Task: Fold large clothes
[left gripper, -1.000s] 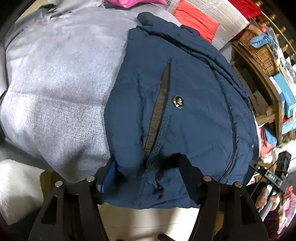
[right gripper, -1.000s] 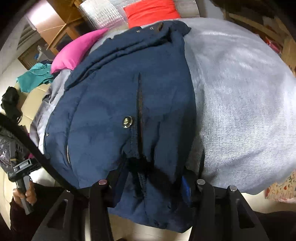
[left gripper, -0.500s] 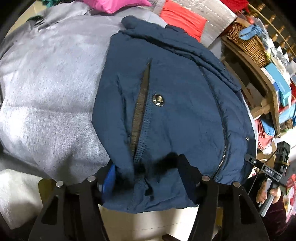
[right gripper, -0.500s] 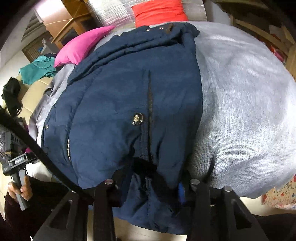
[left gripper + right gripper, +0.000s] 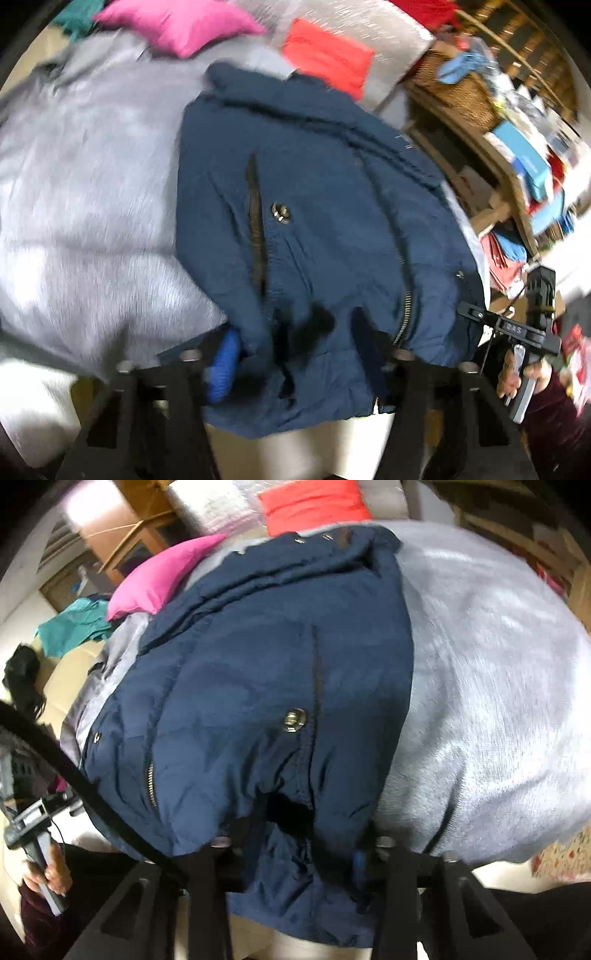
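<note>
A navy padded jacket (image 5: 314,221) lies front up on a grey blanket (image 5: 92,184), its collar far from me and its hem hanging over the near edge. My left gripper (image 5: 295,343) has the bunched hem between its fingers, blue pad (image 5: 221,365) on the left, and its jaws are closing on the fabric. In the right wrist view the same jacket (image 5: 258,701) shows its pocket slit and snap. My right gripper (image 5: 299,834) pinches the hem at the other side, its jaws also closing. Each view catches the other gripper in a hand at its edge.
A pink cushion (image 5: 177,26) and a red cushion (image 5: 325,55) lie beyond the collar. A wicker basket (image 5: 461,92) sits on cluttered wooden shelves at the right. A teal cloth (image 5: 70,624) lies at far left, and a black cable (image 5: 92,794) crosses that view.
Both pairs of fingers have drawn closer together on the hem, bunching the fabric. Both cameras have pulled back and up a little, so more of the cushions shows; the frames are now blurred.
</note>
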### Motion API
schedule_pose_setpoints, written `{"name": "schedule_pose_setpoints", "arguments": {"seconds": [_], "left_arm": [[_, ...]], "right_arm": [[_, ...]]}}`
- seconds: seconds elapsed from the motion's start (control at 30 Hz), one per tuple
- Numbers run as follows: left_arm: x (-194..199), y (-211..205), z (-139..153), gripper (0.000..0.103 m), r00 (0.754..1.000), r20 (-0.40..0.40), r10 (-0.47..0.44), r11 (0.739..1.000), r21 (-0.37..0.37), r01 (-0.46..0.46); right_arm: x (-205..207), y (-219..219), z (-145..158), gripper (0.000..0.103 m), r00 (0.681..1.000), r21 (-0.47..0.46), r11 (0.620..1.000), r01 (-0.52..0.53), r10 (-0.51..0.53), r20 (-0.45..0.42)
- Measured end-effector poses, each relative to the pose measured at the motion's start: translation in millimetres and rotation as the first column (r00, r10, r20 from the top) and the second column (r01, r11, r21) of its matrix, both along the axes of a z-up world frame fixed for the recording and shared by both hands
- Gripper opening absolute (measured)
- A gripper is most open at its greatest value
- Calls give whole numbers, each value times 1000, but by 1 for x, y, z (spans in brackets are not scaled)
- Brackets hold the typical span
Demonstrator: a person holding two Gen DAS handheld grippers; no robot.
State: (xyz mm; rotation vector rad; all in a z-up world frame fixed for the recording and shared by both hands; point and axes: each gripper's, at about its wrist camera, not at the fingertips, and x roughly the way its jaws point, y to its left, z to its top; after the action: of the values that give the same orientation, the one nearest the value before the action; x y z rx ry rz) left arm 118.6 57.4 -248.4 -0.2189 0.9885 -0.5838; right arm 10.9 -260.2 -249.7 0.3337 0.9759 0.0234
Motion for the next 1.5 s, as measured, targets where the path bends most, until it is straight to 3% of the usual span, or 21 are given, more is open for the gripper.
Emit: {"name": "schedule_pose_setpoints", "arguments": {"seconds": [0.07,0.13,0.17,0.2,0.23,0.3,0.33,0.43,0.5,0.6,0.7,0.77,0.8,0.83,0.93,1.17,1.5], "left_arm": [[-2,-3,4,45,999,37,-13,1000,-3,13],[2,-5,1,45,1000,27,-10,1000,4,10],[3,-4,-3,49,1000,6,0,1000,11,0],[7,-5,-9,63,1000,-29,8,1000,13,-8],[11,-8,-15,70,998,-58,9,1000,8,-9],[12,-12,-19,69,998,-64,11,1000,28,-9],[11,-14,-18,66,999,-45,-2,999,39,3],[9,-21,-15,42,1000,-4,-11,999,48,11],[7,-19,-13,31,1000,6,-5,999,34,5],[9,-19,-14,30,1000,8,7,999,31,-8],[14,-15,-25,52,999,-51,8,1000,29,-6],[14,-19,-25,52,999,-32,-5,998,55,7],[12,-20,-23,44,1000,-14,-12,998,66,13],[11,-20,-21,31,1000,-2,-13,997,70,13],[8,-14,-13,22,1000,13,-7,999,33,7],[-13,-14,14,19,993,109,-55,998,17,54],[-22,12,36,17,997,57,-42,989,-140,50]], "right_arm": [[-2,7,7,27,1000,-21,1000,-11,11,21],[-1,10,9,27,1000,-34,999,-12,13,20],[0,6,5,31,1000,-33,999,-6,7,7],[2,3,1,34,1000,-18,1000,5,-5,-15],[8,2,-5,39,999,2,1000,15,-15,-33],[10,2,-11,40,999,18,999,29,-29,-29],[10,3,-11,41,1000,14,1000,24,-24,-17],[4,8,-8,29,1000,-27,1000,2,-1,17],[-2,5,-1,23,999,-3,1000,7,-7,53],[-5,-1,4,23,997,47,999,10,-14,73],[1,-3,-7,35,999,66,997,28,-30,21],[5,2,-12,40,999,58,998,24,-25,20],[5,5,-10,39,999,41,999,8,-10,31],[4,8,-8,30,999,21,1000,-6,5,46],[-1,9,3,18,995,-6,1000,-10,11,97],[-27,3,31,13,976,16,1000,-27,23,216],[-61,-8,69,10,941,42,994,-96,77,330]]}}
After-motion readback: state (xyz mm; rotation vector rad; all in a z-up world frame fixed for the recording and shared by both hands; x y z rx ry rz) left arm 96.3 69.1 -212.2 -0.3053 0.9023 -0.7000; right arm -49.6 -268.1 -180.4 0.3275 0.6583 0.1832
